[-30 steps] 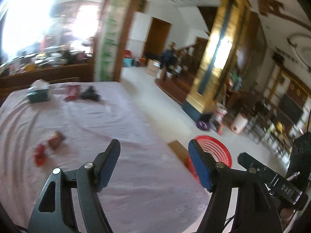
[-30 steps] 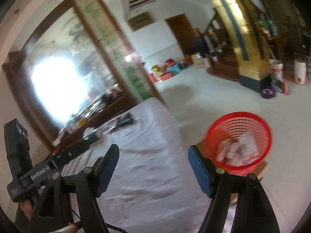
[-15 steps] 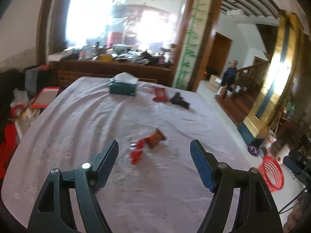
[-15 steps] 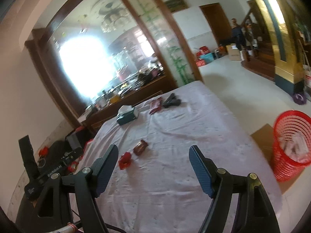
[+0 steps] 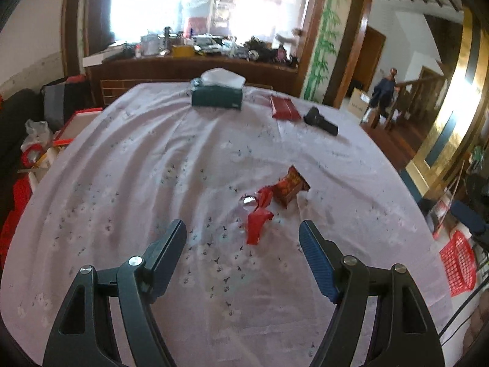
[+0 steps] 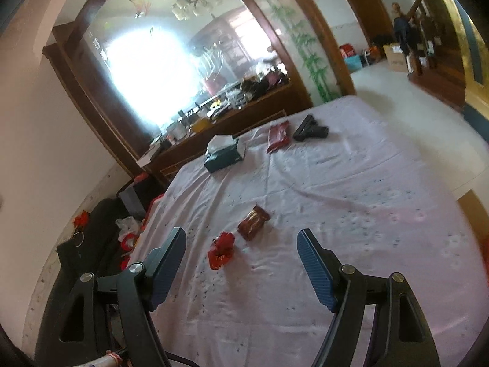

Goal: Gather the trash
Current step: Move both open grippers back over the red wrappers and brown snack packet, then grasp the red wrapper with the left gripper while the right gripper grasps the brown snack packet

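Observation:
Two pieces of trash lie mid-table on the pale floral cloth: a crumpled red wrapper (image 5: 258,215) (image 6: 221,249) and a dark red snack packet (image 5: 288,186) (image 6: 253,222) just beyond it. My left gripper (image 5: 243,238) is open and empty, hovering short of the red wrapper. My right gripper (image 6: 241,244) is also open and empty, with both pieces seen between its fingers, a little ahead. The red mesh trash basket (image 5: 458,263) stands on the floor off the table's right side.
At the far end of the table (image 5: 122,183) sit a green tissue box (image 5: 217,96) (image 6: 224,153), a flat red packet (image 5: 284,108) (image 6: 278,136) and a black object (image 5: 321,120) (image 6: 310,128). A cluttered wooden sideboard stands behind. A person is near the stairs at the back right.
Both views have swung from the red basket and floor to the table. The two red trash pieces have come closer and now lie just ahead of both open grippers.

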The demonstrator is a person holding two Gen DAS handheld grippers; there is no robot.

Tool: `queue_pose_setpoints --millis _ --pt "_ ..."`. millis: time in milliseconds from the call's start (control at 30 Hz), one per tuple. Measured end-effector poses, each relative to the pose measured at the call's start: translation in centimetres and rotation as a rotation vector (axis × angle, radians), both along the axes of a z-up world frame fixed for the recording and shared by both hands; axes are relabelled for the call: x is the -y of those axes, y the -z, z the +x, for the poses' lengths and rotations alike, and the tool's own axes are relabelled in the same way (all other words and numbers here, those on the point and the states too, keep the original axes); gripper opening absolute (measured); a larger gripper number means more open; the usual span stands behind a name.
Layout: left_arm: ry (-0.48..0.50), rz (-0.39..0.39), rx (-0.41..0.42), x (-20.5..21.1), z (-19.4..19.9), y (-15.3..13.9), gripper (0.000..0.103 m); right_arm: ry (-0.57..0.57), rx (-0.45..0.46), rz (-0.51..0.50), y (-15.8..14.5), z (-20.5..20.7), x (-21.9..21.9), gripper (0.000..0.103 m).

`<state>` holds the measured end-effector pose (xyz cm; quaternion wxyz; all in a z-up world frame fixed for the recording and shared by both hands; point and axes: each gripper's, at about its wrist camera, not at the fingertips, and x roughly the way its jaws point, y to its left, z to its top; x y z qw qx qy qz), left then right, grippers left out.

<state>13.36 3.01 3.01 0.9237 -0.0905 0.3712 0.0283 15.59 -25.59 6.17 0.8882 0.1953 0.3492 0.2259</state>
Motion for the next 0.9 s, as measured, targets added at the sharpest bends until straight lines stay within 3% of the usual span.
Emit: queue_pose_setpoints --millis 300,400,533,667,833,900 --pt "0.107 -0.066 -0.131 -0.1 6.0 3.9 0.074 -0.005 -0.113 0.053 4.1 5.6 -2.3 0.079" --pt "0.135 -0.078 -0.179 0.0 8.0 5.3 0.073 -0.007 -0.192 0.079 5.8 8.0 -3.4 0.079" --pt "0.112 -0.051 -0.204 -0.2 9.1 6.4 0.063 -0.03 -0.26 0.087 7.6 10.6 -5.3 0.075" --pt "0.114 -0.052 -0.206 -0.4 9.2 6.7 0.059 -0.039 -0.326 0.067 9.6 13.2 -7.5 0.074" --pt "0.109 -0.086 -0.22 -1.1 9.7 7.4 0.054 -0.042 -0.39 -0.005 11.9 16.1 -10.0 0.072" --pt "0.106 -0.097 -0.227 -1.4 10.0 7.6 0.047 -0.049 -0.406 -0.021 12.6 16.9 -10.7 0.072"
